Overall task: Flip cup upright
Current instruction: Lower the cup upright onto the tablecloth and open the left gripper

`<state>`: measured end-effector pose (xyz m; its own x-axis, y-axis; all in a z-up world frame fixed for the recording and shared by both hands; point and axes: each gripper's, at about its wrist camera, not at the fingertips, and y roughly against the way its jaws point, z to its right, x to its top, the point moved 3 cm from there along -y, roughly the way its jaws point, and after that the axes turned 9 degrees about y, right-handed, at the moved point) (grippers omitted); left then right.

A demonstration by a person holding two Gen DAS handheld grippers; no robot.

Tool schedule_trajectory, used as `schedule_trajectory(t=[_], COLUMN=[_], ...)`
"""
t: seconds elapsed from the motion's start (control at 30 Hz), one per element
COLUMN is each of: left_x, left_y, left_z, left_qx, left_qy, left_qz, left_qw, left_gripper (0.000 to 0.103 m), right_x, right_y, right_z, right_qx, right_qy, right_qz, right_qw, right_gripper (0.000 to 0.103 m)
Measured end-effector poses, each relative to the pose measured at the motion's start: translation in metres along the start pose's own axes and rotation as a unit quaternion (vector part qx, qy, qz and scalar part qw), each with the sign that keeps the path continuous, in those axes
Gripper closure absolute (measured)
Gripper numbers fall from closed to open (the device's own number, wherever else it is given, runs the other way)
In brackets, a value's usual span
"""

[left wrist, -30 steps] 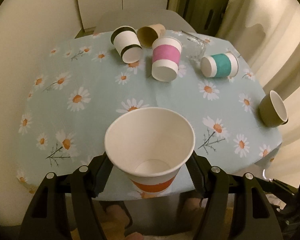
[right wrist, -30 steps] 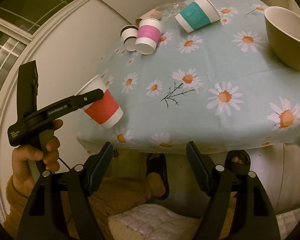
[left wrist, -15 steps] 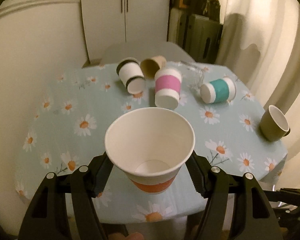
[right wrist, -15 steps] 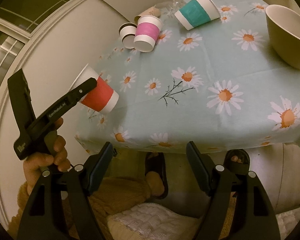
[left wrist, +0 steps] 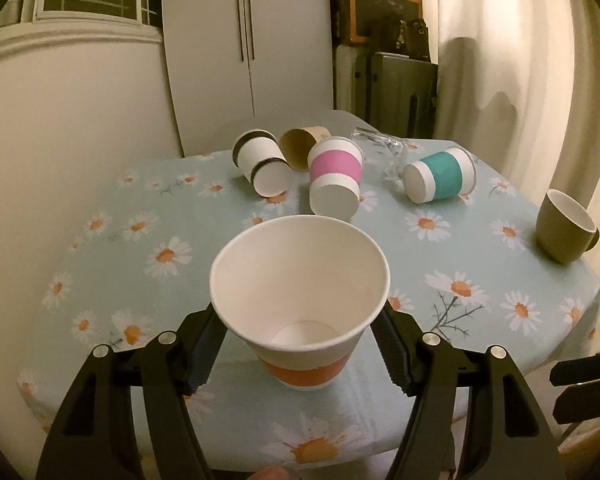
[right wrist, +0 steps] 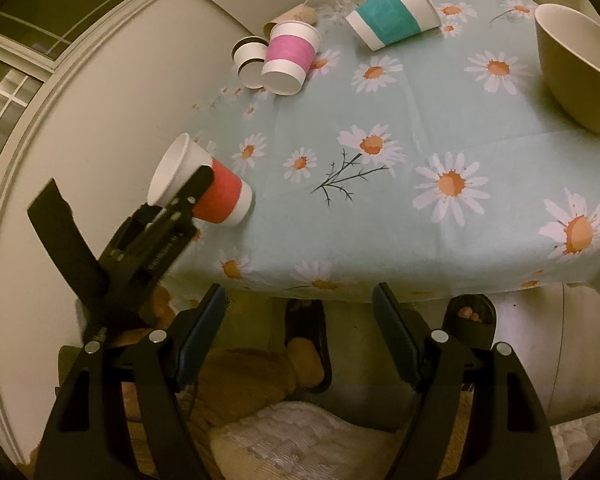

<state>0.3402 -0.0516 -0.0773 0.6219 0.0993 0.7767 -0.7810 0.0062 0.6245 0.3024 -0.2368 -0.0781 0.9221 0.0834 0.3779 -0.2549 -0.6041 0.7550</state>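
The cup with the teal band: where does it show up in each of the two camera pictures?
Left wrist view: the teal cup lies on its side at the far right of the table, base toward the camera, behind the red cup held in the left gripper.
Right wrist view: the teal cup is at the top centre, lying on its side.
Shared landmark: the pink cup, to its left in both.

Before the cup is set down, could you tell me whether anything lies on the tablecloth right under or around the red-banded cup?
Nothing visible does. The left hand-held gripper holds the red-banded cup over a bare patch of tablecloth near the front edge. The pink cup and the others lie farther back, well apart.
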Motion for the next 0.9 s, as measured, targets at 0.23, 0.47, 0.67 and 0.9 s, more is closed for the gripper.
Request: schedule_trajectory(t=[0.23,0.47,0.67,0.9], left_x=[-0.005,-0.012,-0.01,-0.002], left_y=[-0.007,-0.011,-0.005,0.019], left_z=[0.001,-0.007,-0.009,-0.004], left_qx=[0.003,0.006,-0.002,-0.013], left_qy=[-0.001,0.012,0.016,0.008], left_qz=[0.003,0.001,0.015,0.055], left_qw=[1.0,0.9999,0.9998,0.9984], left_gripper=[0.036,0.024,0.016,0.007], right_x=[0.002,0.002,0.002,0.001], right_y=[-0.007,-0.014,-0.017,-0.017], right_z=[0.002,0.002,0.003,0.005], right_qx=[-0.009,-0.017,-0.02,-0.024], right_qy=[-0.005,-0.004,-0.005,-0.009], right_qz=[-0.01,-0.021,-0.026,-0.025], right_qw=[1.0,1.0,0.999,0.999], right_gripper=[0.028,0.028,0.027,0.027])
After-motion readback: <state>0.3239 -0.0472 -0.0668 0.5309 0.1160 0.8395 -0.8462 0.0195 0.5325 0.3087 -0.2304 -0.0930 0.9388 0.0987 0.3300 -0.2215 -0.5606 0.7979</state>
